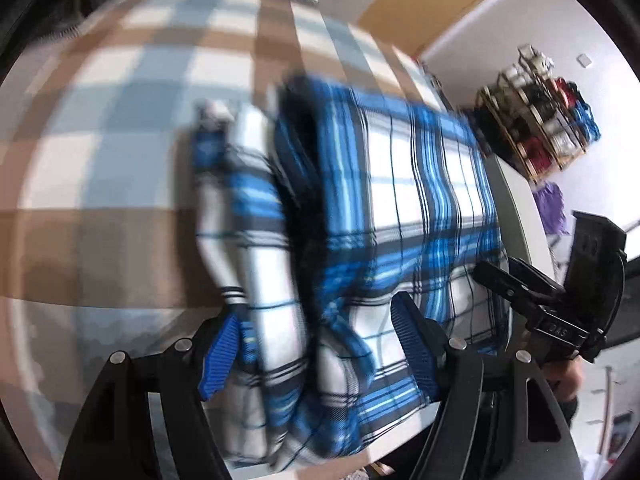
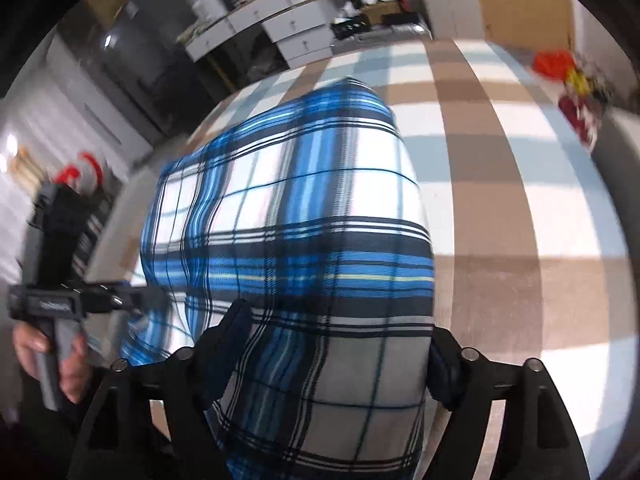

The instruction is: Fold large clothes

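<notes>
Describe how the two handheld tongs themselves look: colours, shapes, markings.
The left tongs have black angular linkage arms with round silver pivot pins and ribbed bright blue pads. The right tongs have the same black frame and silver pins, but their pads look dark navy. From the left camera, the right unit shows a black body with blurred white lettering. A bare hand grips a grey handle.

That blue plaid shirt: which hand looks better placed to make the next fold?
Probably the left. The left gripper has a loose bunched strip of the plaid shirt between its jaws, ready to lift across. The right gripper only straddles the broad flat panel.
</notes>
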Tool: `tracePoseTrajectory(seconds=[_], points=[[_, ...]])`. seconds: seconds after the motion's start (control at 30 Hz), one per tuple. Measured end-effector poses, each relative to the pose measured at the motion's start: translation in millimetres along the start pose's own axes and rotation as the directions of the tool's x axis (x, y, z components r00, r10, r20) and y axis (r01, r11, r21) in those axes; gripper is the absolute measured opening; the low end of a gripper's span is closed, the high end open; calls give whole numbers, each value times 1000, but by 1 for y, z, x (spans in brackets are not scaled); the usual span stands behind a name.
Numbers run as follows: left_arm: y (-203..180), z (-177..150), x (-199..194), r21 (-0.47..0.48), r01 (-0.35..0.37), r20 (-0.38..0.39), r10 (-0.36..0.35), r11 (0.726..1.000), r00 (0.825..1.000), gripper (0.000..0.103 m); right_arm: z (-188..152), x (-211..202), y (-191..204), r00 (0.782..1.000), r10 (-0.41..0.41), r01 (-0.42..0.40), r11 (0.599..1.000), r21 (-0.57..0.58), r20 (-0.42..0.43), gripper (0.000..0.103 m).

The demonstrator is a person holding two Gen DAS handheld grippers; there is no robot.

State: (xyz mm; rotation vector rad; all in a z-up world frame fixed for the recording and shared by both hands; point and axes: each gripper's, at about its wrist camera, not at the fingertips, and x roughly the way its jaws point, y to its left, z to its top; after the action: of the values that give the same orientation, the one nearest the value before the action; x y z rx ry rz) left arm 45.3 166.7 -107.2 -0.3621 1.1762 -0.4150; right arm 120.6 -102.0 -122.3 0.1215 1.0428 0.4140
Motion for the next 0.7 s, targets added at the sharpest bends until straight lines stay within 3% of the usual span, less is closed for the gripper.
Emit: tracePoseTrajectory(seconds=[0.13,0.23,0.33,0.47,0.53,0.6,0.7], points=[[-3,5,-14,18,100,83,-101,995,991,69,12,-39,2,985,-117,110,992,59,130,82],[-14,2,-5,44,191,50,-193,981,980,69,32,-65,1,975,-72,58,996,70,211,103],[-34,2,13,77,243,-17,-243,967,970,69,75,-49,14,998,-11,9,1000,25,68,103],[-52,-10,24,160,209,-64,-201,965,977,69,119,-10,22,994,31,-29,999,22,-101,103],[-53,-13,31,178,173,-87,-160,969,983,69,128,13,20,981,44,-37,999,39,-191,103],[-50,-13,42,180,130,-113,-110,975,987,69,127,44,14,951,81,-53,994,100,-297,103],[-41,-14,43,164,115,-113,-98,980,989,68,123,77,6,929,60,-8,990,141,-366,103]])
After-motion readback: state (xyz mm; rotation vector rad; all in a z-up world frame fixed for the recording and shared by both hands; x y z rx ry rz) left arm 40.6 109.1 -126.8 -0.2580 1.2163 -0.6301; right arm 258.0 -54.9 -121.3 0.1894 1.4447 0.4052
